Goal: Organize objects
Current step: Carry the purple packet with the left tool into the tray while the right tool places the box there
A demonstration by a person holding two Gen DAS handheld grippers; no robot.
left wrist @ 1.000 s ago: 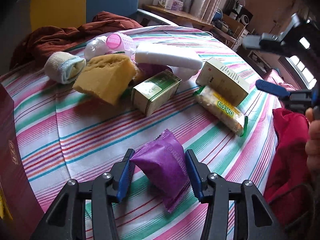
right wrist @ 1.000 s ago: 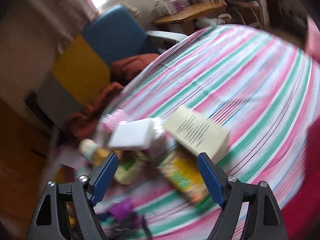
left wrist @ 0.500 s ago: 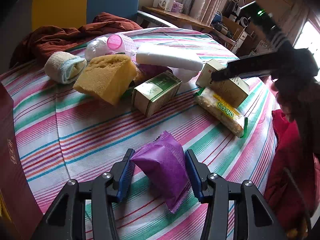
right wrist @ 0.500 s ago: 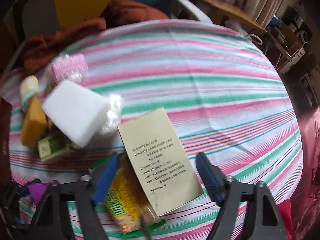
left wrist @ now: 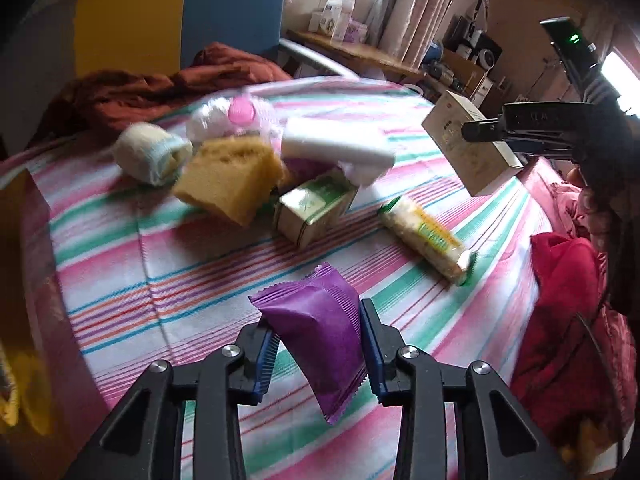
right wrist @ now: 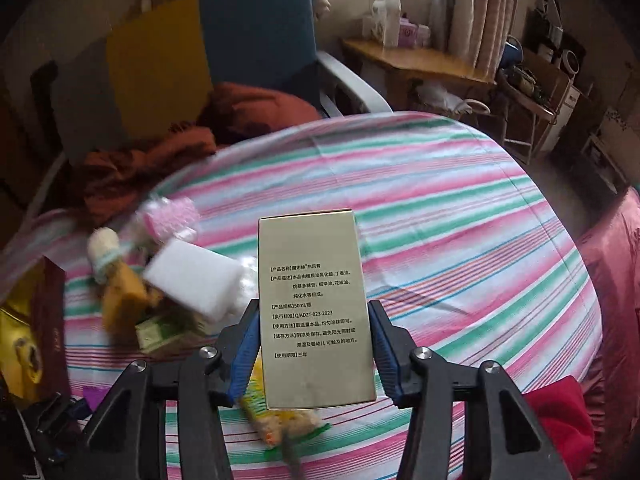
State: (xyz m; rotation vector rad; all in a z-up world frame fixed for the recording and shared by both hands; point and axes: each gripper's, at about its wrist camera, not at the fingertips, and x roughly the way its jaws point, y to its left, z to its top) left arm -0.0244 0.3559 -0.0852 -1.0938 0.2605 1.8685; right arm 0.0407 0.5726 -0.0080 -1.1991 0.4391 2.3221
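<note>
— Writing on the cream box (right wrist: 316,312)? We are reading "50ml" and "Q/ADZT-023-2023"; right gripper (right wrist: 314,354) jaws are closing on it, above the bed (right wrist: 460,240).
— Left gripper (left wrist: 318,354) jaws are closing on the unlabelled purple packet (left wrist: 320,332).

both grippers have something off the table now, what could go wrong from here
1. The left gripper is closing on a soft purple packet that is pinched near one end, so it may crush or slip out.
2. The right gripper is closing on a cream box, held by its lower part, so it may tilt or twist.
3. If the box drops, it could land on the cracker pack below.
</note>
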